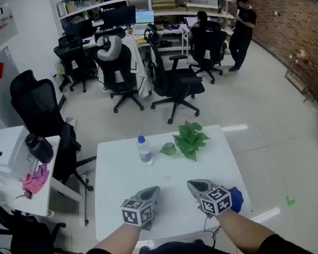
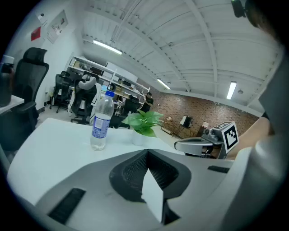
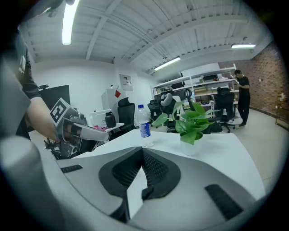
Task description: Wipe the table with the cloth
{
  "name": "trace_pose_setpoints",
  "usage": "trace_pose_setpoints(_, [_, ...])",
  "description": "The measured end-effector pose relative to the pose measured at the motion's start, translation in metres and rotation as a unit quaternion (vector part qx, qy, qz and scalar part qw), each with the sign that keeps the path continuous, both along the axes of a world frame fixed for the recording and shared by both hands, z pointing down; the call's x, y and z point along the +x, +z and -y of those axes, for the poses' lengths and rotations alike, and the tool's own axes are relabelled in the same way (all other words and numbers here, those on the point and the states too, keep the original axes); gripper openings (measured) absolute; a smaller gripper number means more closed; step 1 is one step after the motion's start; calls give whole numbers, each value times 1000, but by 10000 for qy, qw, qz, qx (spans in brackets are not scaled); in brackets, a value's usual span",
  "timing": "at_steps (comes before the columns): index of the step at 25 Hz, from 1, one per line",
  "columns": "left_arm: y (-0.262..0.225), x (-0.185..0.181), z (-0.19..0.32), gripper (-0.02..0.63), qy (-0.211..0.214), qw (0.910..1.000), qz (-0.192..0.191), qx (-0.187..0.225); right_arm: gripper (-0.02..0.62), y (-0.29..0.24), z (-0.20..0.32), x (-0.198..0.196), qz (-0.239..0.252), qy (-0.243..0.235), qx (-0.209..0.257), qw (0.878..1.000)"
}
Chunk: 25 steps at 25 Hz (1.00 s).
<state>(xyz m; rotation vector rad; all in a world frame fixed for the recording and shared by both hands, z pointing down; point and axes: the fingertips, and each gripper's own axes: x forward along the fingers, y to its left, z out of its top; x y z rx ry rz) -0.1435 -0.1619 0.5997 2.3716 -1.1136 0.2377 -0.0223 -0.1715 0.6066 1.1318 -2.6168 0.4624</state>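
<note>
At the near edge of the white square table (image 1: 119,176) we hold both grippers side by side, our bare forearms coming in from the near side out of dark sleeves. The left gripper (image 1: 149,193) and the right gripper (image 1: 197,186) both point toward the far side of the table and tip a little downward, staying low over the tabletop. Their noses angle slightly toward each other, with a clear gap of bare table between them.

Each gripper's own view shows its state. The left gripper's jaws are together, the dark ribbed pads meeting at the tip with nothing between them. The right gripper's jaws look the same, tips together and nothing caught between them.

The crumpled blue cloth (image 1: 236,199) lies on the near right part of the table, just to the right of the right gripper's marker cube (image 1: 215,200). Neither gripper holds it, and we cannot tell whether the cube touches it.

Toward the far side of the table stands a clear plastic water bottle (image 1: 144,150) with a blue cap, upright. Just right of it is a green leafy plant (image 1: 190,139) in a small white pot.

As for writing, the bottle has a blue and white label, but its print is too small for us to read. The cubes on both grippers show black-and-white square patterns and no words.
</note>
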Motion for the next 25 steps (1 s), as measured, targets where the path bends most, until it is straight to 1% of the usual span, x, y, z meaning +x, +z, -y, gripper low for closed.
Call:
trace_pose_setpoints(5, [1, 57, 6, 0, 302, 9995, -3, -8, 11, -1, 2, 55, -32, 288, 42, 9996])
trace_pose_setpoints(10, [1, 142, 7, 0, 881, 9961, 56, 9, 11, 0, -8, 145, -73, 906, 22, 9959])
trace_pose_setpoints(14, [5, 218, -2, 0, 1437, 9894, 218, 78, 11, -1, -30, 224, -105, 1423, 2, 9898])
trace_pose_setpoints(17, [12, 277, -14, 0, 1881, 9809, 452, 184, 11, 1, -51, 282, -143, 1766, -40, 9842])
trace_pose_setpoints(19, [21, 315, -25, 0, 2225, 9717, 727, 309, 11, 1, -66, 318, -167, 1966, -74, 9803])
trace_pose_setpoints(20, [26, 333, -31, 0, 2432, 9649, 912, 386, 11, 2, -74, 336, -175, 2062, -92, 9783])
trace_pose_setpoints(23, [48, 383, -56, 4, 3123, 9369, 1493, 483, 11, 7, -100, 385, -203, 2341, -167, 9719])
trace_pose_setpoints(25, [68, 404, -69, 82, 3481, 9162, 1927, 486, 11, 10, -117, 411, -214, 2494, -220, 9679])
